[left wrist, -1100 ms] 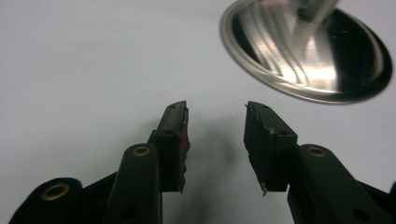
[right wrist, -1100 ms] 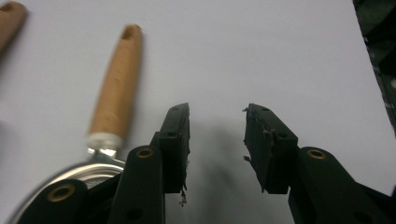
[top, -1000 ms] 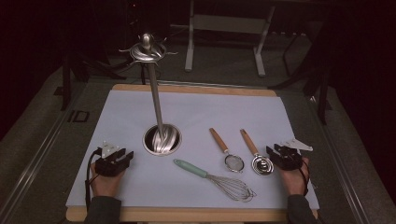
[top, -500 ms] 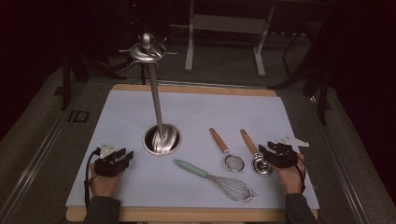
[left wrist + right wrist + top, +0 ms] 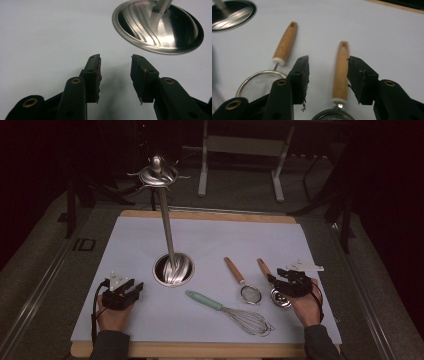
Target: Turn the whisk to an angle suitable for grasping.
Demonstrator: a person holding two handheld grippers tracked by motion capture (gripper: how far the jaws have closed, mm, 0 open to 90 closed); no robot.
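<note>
right gripper (image 5: 328, 75): you're hovering, jaws just spreading, wooden handle (image 5: 340, 72) between, unpinched; be centering before squeezing.
left gripper (image 5: 115, 75): spread, empty.

My wooden-handled ladle (image 5: 340, 71) lies flat on the white mat, handle pointing away, between my open jaws, just beside the strainer (image 5: 277, 65).

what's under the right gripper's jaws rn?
The right gripper hangs open over a wooden handle. The utensil's round metal head is mostly cut off at the frame edge.
</note>
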